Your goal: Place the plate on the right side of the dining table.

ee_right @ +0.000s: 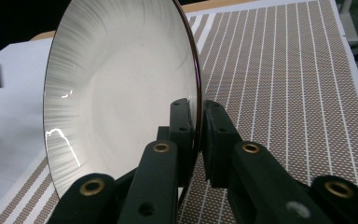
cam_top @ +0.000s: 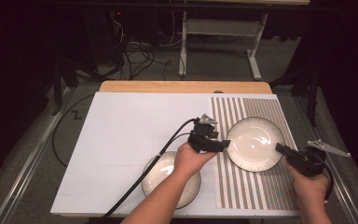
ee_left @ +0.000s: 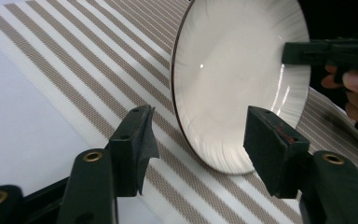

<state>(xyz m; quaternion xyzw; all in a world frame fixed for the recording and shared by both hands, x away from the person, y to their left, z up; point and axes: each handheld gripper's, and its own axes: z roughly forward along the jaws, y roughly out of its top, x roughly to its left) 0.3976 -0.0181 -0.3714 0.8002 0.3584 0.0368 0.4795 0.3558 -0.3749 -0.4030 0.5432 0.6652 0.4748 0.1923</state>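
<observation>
Over on the bare white board, one glossy plate (cam_top: 168, 179) sat low under the forearm, untouched, so a second plate was left to deal with; the left gripper (cam_top: 213, 143) hung wide open with nothing in its jaws, aimed at the ribbed white plate with a dark rim (cam_top: 255, 143), which lay on the woven brown-and-white striped placemat (cam_top: 261, 186); the right gripper (cam_top: 282, 149) was clamped on that plate's right rim, grip made, lift yet to come

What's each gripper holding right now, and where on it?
The right gripper is clamped on the rim of the plate over the striped mat, one jaw on each face. The left gripper is open near that plate, holding nothing.
</observation>
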